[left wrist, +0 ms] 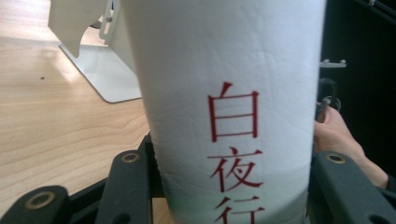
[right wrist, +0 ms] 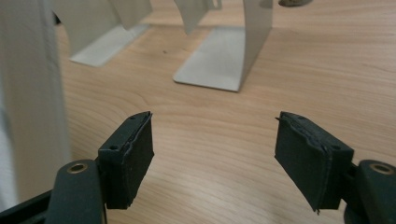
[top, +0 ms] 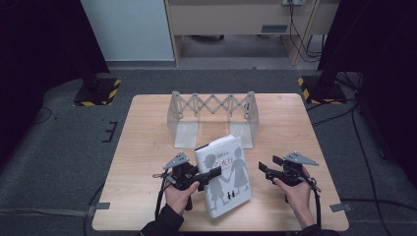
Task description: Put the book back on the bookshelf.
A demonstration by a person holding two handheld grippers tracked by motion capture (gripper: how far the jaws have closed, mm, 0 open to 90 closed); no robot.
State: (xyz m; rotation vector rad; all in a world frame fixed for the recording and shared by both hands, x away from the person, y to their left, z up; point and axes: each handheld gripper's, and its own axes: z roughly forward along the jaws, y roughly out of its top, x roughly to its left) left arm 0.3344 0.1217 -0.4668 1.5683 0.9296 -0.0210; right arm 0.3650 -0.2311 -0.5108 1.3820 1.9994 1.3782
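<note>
Book gripped by the left hand's tool, right tool idle beside it.

On the wooden table (top: 147, 147), the person's left hand (top: 178, 195) holds the left gripper (top: 209, 176), whose jaws are clamped on the spine of a thick white book (top: 223, 174); in the left gripper view the spine (left wrist: 229, 107) sits between the two black jaws and bears red characters running down it. The book is near the table's front edge, its cover with grey silhouette figures facing up and tilted. Behind it, toward the far side of the table, stands a pale expandable book rack (top: 212, 112) with a lattice back and flat end plates. To the right, just apart from the book, the right hand (top: 297, 194) holds the right gripper (right wrist: 212, 154), its jaws spread wide over bare wood and holding nothing.
</note>
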